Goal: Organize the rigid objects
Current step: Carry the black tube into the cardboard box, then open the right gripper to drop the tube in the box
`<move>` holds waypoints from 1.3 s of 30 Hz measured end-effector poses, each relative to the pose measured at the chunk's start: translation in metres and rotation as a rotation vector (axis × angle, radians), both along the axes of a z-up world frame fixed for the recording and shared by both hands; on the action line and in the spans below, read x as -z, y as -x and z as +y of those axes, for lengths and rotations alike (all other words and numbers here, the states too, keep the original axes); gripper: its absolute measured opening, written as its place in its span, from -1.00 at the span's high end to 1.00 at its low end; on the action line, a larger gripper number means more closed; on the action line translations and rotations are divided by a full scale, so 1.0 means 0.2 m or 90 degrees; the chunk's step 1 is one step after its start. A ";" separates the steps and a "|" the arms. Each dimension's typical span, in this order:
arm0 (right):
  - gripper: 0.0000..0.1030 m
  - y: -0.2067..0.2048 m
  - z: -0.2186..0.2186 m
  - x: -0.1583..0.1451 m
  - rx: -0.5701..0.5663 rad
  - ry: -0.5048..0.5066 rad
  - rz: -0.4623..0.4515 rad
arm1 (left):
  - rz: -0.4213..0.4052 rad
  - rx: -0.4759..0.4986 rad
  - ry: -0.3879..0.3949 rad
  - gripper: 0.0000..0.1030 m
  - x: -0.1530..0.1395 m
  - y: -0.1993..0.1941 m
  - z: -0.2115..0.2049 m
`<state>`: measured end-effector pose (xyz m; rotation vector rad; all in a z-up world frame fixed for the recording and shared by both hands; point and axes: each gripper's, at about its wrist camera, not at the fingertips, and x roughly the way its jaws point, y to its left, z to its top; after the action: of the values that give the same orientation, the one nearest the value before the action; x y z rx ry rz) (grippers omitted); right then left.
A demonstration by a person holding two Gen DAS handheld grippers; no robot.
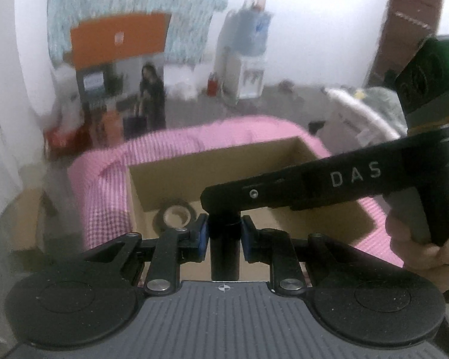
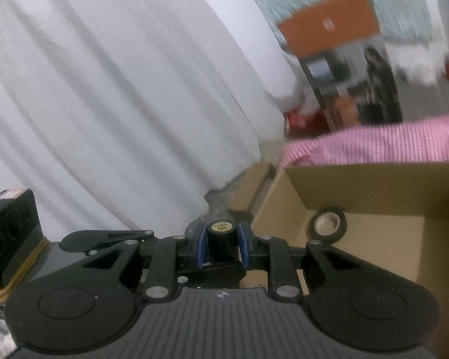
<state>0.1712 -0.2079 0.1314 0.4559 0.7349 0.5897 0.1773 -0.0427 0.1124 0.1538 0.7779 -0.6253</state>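
Both grippers hold one black cylinder. In the left wrist view my left gripper (image 1: 224, 233) is shut on the black cylinder (image 1: 224, 254), which runs up between the blue pads. The right gripper's body (image 1: 314, 184), marked DAS, reaches in from the right and meets the cylinder's upper end. In the right wrist view my right gripper (image 2: 223, 246) is shut on the same black cylinder (image 2: 222, 239), whose gold-labelled end faces the camera. An open cardboard box (image 1: 284, 161) sits below on the pink cloth, with a black tape roll (image 1: 176, 214) inside; the roll also shows in the right wrist view (image 2: 328, 224).
The box (image 2: 374, 185) rests on a pink checked bedcover (image 1: 164, 146). White curtains (image 2: 119, 89) hang at the left. An orange-topped carton (image 1: 119, 42) and a water dispenser (image 1: 248, 59) stand by the far wall. A brown door (image 1: 404, 30) is at the right.
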 end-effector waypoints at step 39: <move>0.50 -0.66 -0.10 0.49 -0.017 -0.044 0.289 | 0.033 -0.034 -0.113 -0.13 0.18 -0.22 -0.06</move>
<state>0.3041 -0.2272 0.0328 0.6555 1.1555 0.5421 0.2212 -0.0547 0.0772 0.2797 0.8848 -0.5116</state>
